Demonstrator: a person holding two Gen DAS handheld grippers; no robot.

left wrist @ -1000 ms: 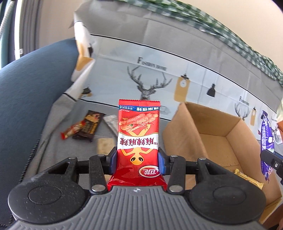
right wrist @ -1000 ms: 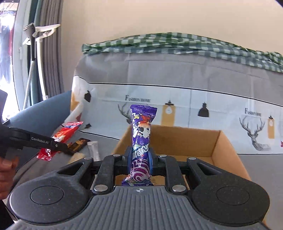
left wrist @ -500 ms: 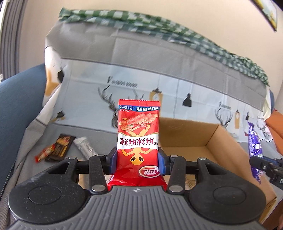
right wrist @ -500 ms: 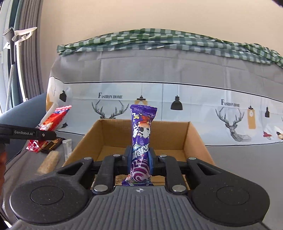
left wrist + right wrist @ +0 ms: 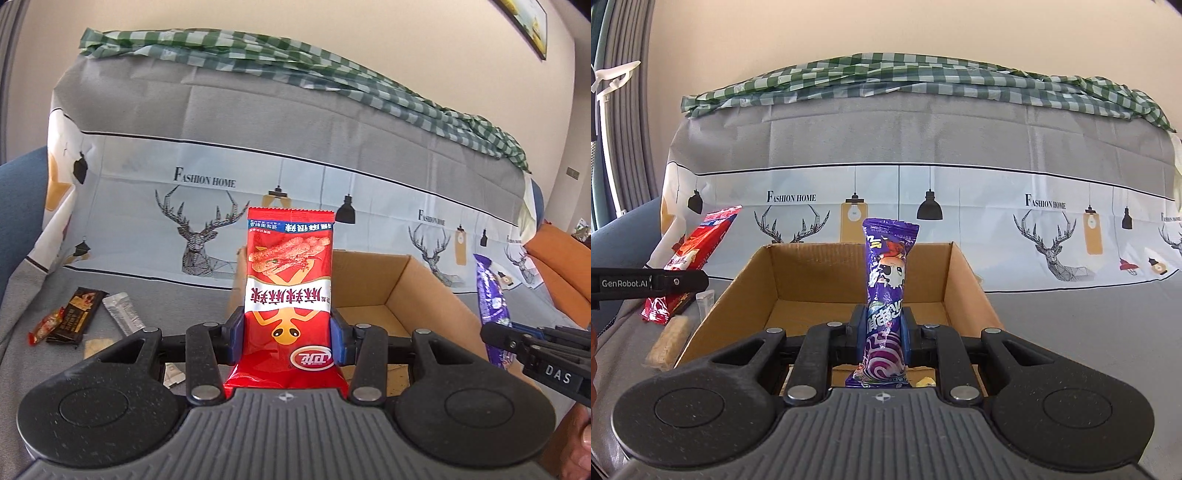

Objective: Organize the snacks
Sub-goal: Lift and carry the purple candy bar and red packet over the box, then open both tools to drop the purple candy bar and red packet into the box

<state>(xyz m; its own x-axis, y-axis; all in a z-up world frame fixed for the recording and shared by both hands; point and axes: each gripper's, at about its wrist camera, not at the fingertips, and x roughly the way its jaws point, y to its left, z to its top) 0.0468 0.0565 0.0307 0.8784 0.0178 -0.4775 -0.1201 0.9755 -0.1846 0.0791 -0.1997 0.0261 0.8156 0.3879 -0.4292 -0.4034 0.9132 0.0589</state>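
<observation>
Cardboard box (image 5: pixel 798 295) sits open just beyond both claws: left claw (image 5: pixel 288 332) grips a red snack packet (image 5: pixel 290 280), right claw (image 5: pixel 884 328) a purple one (image 5: pixel 886 280). Carrying step; next, lower and release inside.

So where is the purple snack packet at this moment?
The purple snack packet stands upright, clamped in the right gripper, just in front of the open cardboard box on the sofa.

Two low wrist views along the claws, both facing the cardboard box (image 5: pixel 399 291) and sofa back (image 5: pixel 923 140).
</observation>
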